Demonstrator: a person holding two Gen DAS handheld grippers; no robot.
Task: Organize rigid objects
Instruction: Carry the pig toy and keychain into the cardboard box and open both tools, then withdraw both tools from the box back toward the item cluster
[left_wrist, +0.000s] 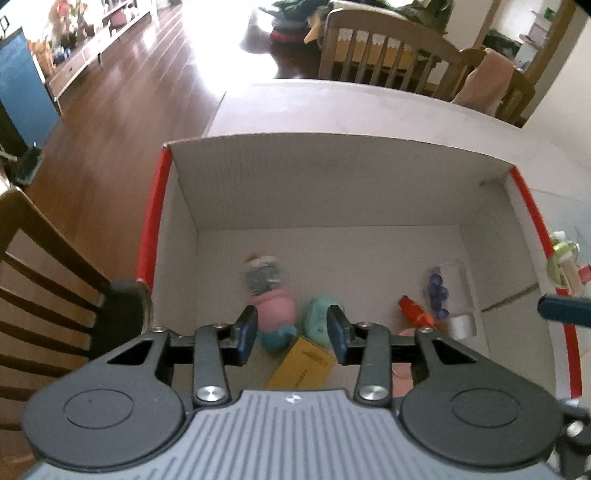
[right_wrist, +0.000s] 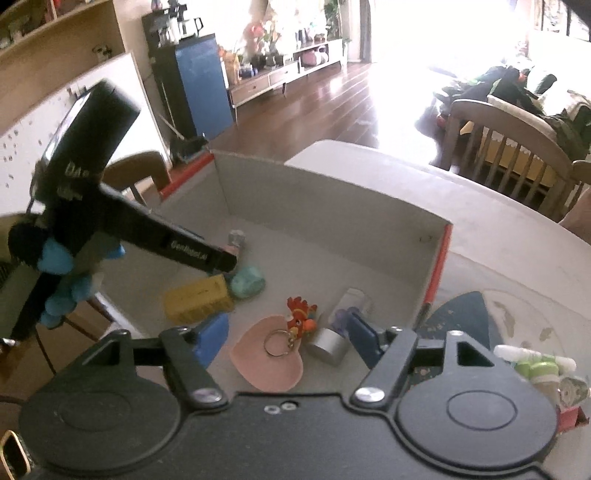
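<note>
Keyring (right_wrist: 298, 325) clear in right view; left view maybe hides it.

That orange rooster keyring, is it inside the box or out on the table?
Inside. The orange rooster keyring lies on the floor of the cardboard box, its ring resting on the pink heart, with the box walls around it.

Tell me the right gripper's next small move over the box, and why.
Probably swing the right gripper out to the small toys lying on the table right of the box. Its jaws stand open with nothing between them, the rooster keyring and pink heart already lie inside, and those toys are still outside.
</note>
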